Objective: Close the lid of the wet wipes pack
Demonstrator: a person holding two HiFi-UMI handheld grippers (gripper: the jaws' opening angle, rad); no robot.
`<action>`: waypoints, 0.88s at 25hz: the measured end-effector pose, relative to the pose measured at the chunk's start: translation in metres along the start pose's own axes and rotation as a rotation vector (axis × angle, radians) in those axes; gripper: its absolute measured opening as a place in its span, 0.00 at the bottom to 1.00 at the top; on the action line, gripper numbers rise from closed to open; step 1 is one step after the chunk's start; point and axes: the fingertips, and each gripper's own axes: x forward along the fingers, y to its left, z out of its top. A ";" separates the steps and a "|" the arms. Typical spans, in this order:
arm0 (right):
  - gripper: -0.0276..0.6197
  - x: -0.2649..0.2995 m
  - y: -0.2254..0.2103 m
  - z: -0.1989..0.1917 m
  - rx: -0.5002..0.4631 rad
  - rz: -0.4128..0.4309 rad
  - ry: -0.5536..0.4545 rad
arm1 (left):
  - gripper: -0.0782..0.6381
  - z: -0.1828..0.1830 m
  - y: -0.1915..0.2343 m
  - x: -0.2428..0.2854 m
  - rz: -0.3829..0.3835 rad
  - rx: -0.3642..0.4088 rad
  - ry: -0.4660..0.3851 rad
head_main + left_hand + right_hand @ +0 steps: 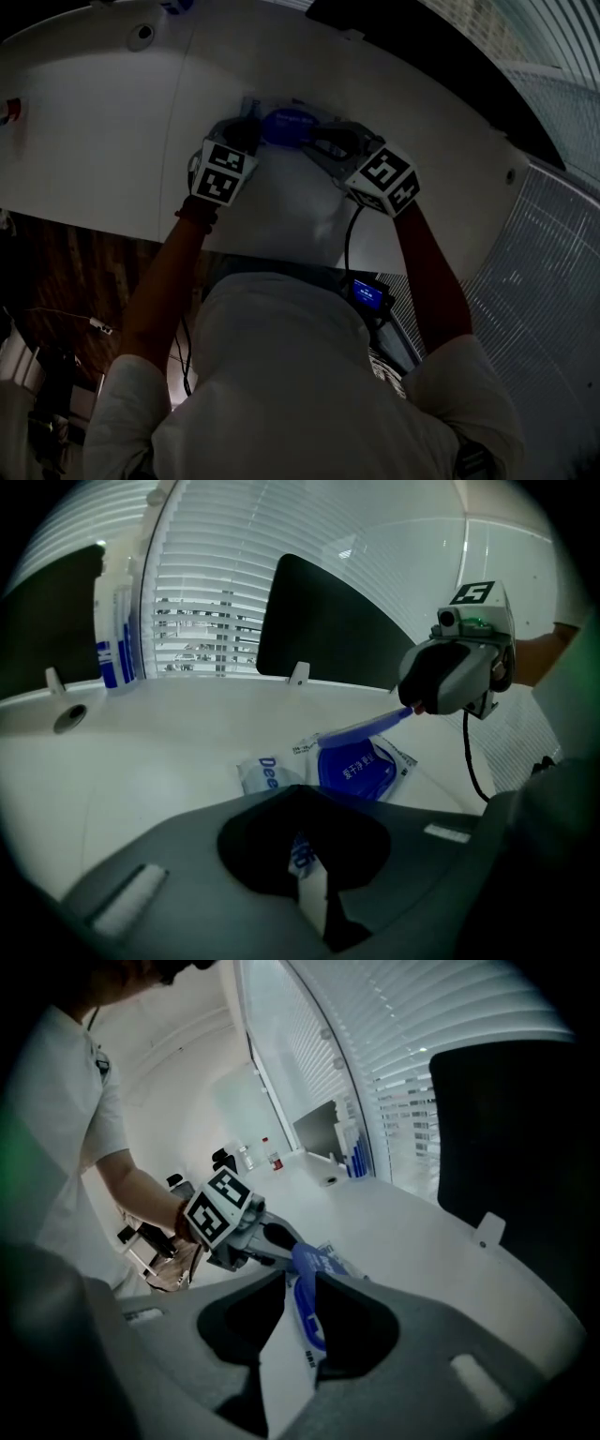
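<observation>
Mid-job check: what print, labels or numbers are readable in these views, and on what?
"Dee": on the white end of the wet wipes pack, left gripper view; rest cut off.
White characters on the blue label under the raised lid: too blurred to read.
Print on the blue bottles: too small.
Blue screen in head view: unreadable.

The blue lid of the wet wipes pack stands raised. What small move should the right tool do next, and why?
Probably swing the right tool down toward the pack, pressing the lid flat onto it. The lid is tilted up with its free edge between that tool's tips, and the left tool holds the pack's end.
</observation>
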 end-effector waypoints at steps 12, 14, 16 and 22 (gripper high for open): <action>0.05 0.032 -0.002 -0.023 0.065 -0.029 0.133 | 0.11 0.000 -0.003 -0.002 -0.001 -0.002 -0.018; 0.05 0.037 -0.009 -0.028 0.023 -0.072 0.170 | 0.11 0.000 -0.003 -0.002 -0.001 -0.002 -0.020; 0.05 0.043 -0.009 -0.029 -0.009 -0.089 0.201 | 0.11 0.000 -0.003 -0.002 -0.002 -0.003 -0.021; 0.05 0.060 -0.006 -0.039 -0.110 -0.117 0.271 | 0.11 0.001 -0.004 -0.003 -0.003 -0.006 -0.023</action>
